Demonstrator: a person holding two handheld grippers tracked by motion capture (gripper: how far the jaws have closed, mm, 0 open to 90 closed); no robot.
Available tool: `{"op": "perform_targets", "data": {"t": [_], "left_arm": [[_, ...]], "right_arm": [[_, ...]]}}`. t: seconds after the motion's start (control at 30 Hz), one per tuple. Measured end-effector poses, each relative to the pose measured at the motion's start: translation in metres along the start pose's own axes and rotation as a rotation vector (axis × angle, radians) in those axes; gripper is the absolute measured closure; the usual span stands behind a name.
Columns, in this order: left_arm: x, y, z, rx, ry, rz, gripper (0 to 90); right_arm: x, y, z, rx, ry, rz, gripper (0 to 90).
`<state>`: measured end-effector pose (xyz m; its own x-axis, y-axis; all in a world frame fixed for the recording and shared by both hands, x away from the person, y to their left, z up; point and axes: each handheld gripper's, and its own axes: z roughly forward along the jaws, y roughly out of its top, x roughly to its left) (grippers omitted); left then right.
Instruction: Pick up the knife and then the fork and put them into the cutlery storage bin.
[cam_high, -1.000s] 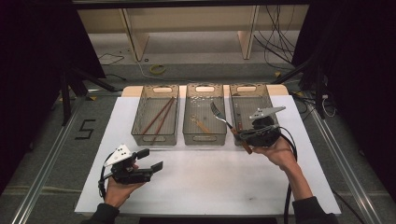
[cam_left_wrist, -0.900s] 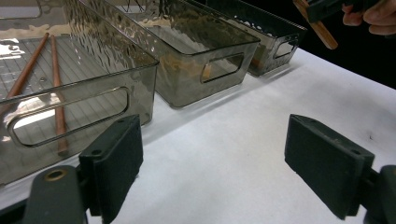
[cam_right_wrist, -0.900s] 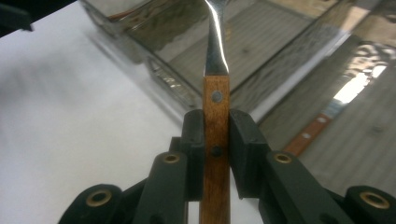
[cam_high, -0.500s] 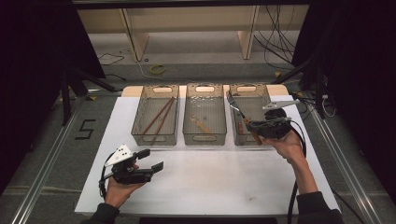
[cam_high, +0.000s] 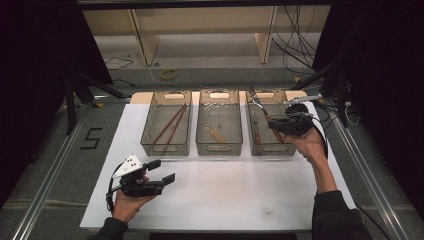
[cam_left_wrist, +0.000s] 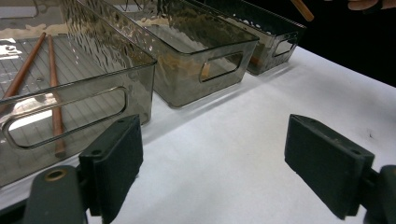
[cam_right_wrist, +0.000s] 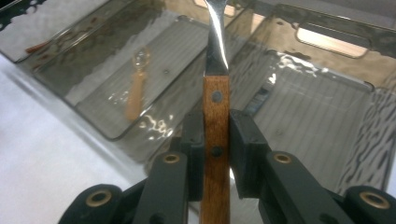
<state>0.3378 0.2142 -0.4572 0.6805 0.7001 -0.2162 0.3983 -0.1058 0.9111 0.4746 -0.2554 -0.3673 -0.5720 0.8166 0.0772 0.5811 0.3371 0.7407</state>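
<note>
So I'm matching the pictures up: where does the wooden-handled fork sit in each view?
High view: wooden-handled fork over the right clear plastic bin, in the right gripper.
Left gripper view: a wooden handle tip at top right.
Right gripper view: centre, upright.
Shared landmark: the middle clear bin.

Overhead light falls on the white tabletop (cam_high: 225, 195), the brightest area in the high view; the surround from 9 to 12 o'clock and from 12 to 3 o'clock is near black. The high view is soft and low in detail. In the left gripper view the rippled bins (cam_left_wrist: 187, 56) carry bright glare at 10 o'clock, and the near pads are slightly out of focus. In the right gripper view the fork (cam_right_wrist: 215, 107) blade glints at 12 o'clock; bin walls distort what lies behind them.
</note>
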Motion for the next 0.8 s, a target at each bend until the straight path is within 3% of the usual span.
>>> {"op": "perform_targets", "data": {"t": [0.33, 0.8], "left_arm": [[0.000, 0.000, 0.000, 0.000, 0.000, 0.000, 19.0], [0.000, 0.000, 0.000, 0.000, -0.001, -0.001, 19.0]], "right_arm": [[-0.017, 0.003, 0.014, 0.043, -0.045, 0.069, 77.5], [-0.025, 0.000, 0.032, 0.097, -0.085, 0.119, 77.4]]}}
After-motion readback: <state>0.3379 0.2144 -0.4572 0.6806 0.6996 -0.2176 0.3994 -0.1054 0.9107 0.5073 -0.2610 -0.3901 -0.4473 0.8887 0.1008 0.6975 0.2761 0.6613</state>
